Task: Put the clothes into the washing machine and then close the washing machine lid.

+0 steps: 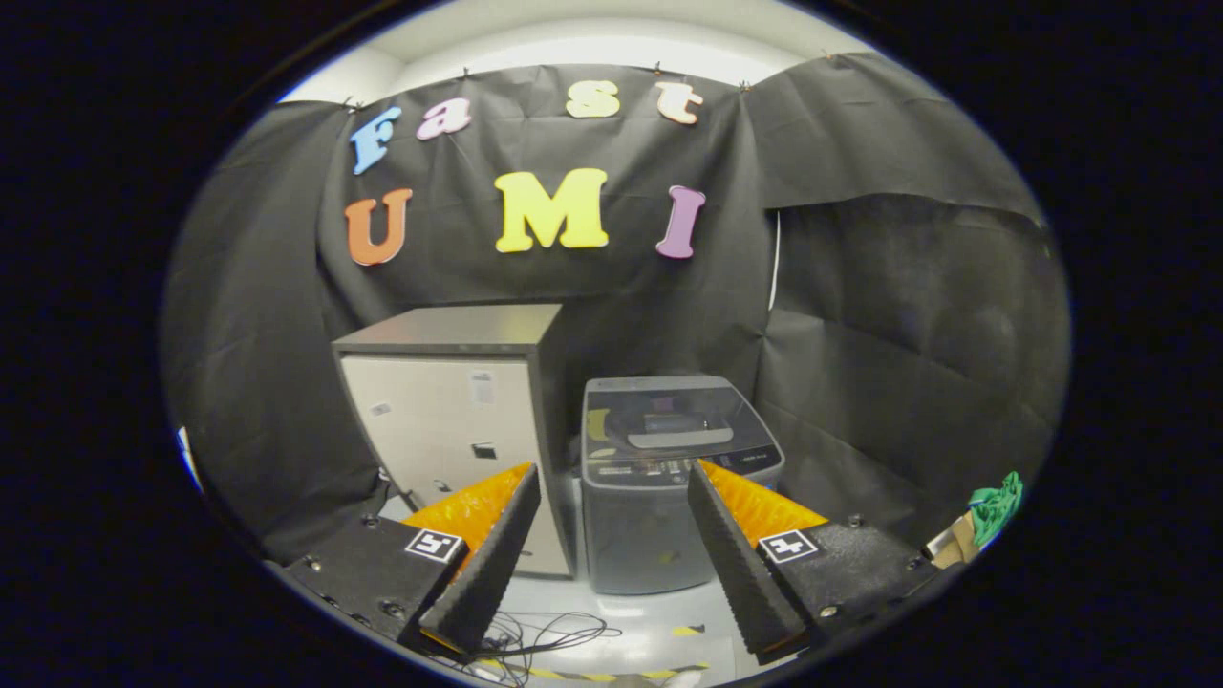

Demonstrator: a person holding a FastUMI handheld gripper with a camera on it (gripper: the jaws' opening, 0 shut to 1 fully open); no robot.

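Observation:
A grey top-loading washing machine (669, 478) stands on the floor beyond my fingers, its dark glass lid (669, 420) lying flat and shut. My gripper (613, 478) is open, with nothing between its orange and black fingers (487, 535). It hangs well short of the machine. A bunched green cloth (997, 502) sits off to the right of the right finger, resting on a brown box-like edge (951, 543).
A white cabinet with a dark top (449, 420) stands directly left of the washing machine, nearly touching it. Black cables (545, 635) lie on the pale floor below the fingers, beside yellow-black tape marks (611, 674). Black cloth walls close in all around.

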